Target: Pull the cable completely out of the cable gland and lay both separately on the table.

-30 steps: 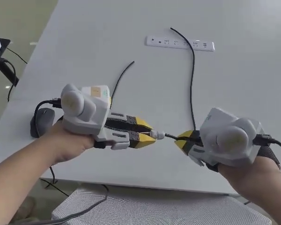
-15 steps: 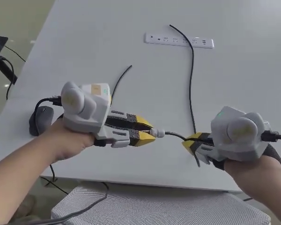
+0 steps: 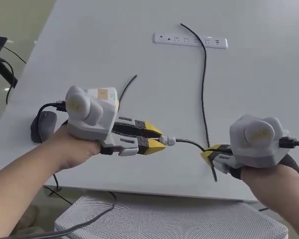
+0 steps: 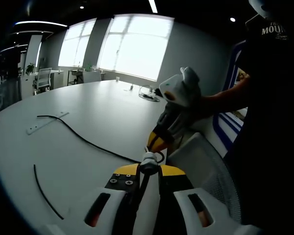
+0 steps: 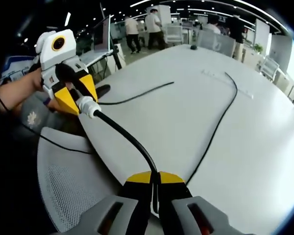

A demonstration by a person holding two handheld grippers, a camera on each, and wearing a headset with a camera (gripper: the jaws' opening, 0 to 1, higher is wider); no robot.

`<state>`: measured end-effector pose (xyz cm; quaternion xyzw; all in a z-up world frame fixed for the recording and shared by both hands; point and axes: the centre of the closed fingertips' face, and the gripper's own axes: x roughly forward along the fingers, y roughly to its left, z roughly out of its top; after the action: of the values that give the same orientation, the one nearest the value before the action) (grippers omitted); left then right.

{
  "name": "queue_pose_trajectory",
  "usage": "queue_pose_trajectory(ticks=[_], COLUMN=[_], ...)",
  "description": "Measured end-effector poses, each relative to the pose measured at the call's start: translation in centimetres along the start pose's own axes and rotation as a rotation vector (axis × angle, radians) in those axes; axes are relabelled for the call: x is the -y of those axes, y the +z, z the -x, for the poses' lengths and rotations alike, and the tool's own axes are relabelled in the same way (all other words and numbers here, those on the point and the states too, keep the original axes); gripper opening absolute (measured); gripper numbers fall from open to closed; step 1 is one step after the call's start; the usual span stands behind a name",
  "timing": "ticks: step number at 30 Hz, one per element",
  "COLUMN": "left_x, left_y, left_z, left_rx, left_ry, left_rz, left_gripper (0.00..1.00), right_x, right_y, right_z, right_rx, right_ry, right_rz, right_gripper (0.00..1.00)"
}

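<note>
The big white worktop (image 3: 114, 50) fills most of the space in front of the person. A grey mesh chair (image 3: 164, 219) sits at its near edge. In the left gripper view the person's dark shirt (image 4: 277, 30) has white letters that start "MOU". The rest is cut off. A white power strip (image 3: 190, 41) lies far back on the worktop, and I can read no words on it. The long black cable (image 3: 203, 89) runs from by the strip down toward the person. A short black wire (image 3: 125, 90) lies by itself, and a dark mouse (image 3: 42, 125) sits near the left edge.

The left gripper (image 3: 158, 141) is closed tight on the white gland (image 3: 167, 141) and holds it up over the near edge of the worktop. An orange sticker (image 3: 104, 95) on top of it is too small to read. The right gripper (image 3: 208, 153) is pinched shut on the cable, a little way from the gland. The cable still goes into the gland.

A second ago the right gripper's tip was almost touching the gland. Now it has pulled off to the right, and a longer bend of cable shows between the two grippers. The left gripper has hardly moved.
</note>
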<state>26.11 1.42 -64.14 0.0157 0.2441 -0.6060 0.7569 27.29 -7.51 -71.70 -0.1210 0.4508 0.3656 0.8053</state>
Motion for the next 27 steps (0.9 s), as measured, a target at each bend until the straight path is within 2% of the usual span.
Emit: queue_pose_trajectory(ticks=[3, 8, 9, 11, 12, 13, 16, 21, 22, 24, 27], left_x=[0.0, -0.3, -0.4, -0.5, -0.5, -0.5, -0.6, -0.6, -0.6, -0.7, -0.6], left_y=[0.0, 0.0, 0.1, 0.0, -0.1, -0.1, -0.1, -0.2, -0.2, -0.3, -0.2], left_z=[-0.1, 0.2, 0.3, 0.4, 0.5, 0.6, 0.8, 1.1, 1.1, 1.2, 1.1], left_rx=[0.0, 0.001, 0.002, -0.001, 0.001, 0.003, 0.009, 0.01, 0.008, 0.006, 0.005], left_ry=[-0.001, 0.005, 0.005, 0.009, 0.012, 0.012, 0.017, 0.024, 0.024, 0.025, 0.022], left_rz=[0.002, 0.006, 0.009, 0.01, 0.012, 0.02, 0.028, 0.03, 0.031, 0.029, 0.027], left_gripper=[0.14, 0.14, 0.14, 0.14, 0.14, 0.14, 0.14, 0.14, 0.14, 0.14, 0.14], right_x=[0.1, -0.1, -0.4, -0.6, -0.9, -1.0, -2.0, -4.4, -4.7, -5.1, -5.7], right_y=[0.0, 0.4, 0.8, 0.8, 1.1, 1.0, 1.2, 4.0, 4.5, 6.1, 7.1], right_z=[0.1, 0.4, 0.6, 1.0, 1.3, 1.4, 2.0, 3.2, 3.3, 3.2, 2.5], right_rx=[0.003, 0.032, 0.056, 0.062, 0.084, 0.086, 0.086, 0.14, 0.144, 0.165, 0.157], right_ry=[-0.004, 0.004, 0.019, 0.028, 0.035, 0.031, 0.06, 0.131, 0.132, 0.111, 0.109], right_rz=[-0.002, 0.067, 0.086, 0.081, 0.123, 0.134, 0.147, 0.198, 0.204, 0.262, 0.332], right_gripper=[0.0, 0.0, 0.0, 0.0, 0.0, 0.0, 0.04, 0.16, 0.16, 0.13, 0.12])
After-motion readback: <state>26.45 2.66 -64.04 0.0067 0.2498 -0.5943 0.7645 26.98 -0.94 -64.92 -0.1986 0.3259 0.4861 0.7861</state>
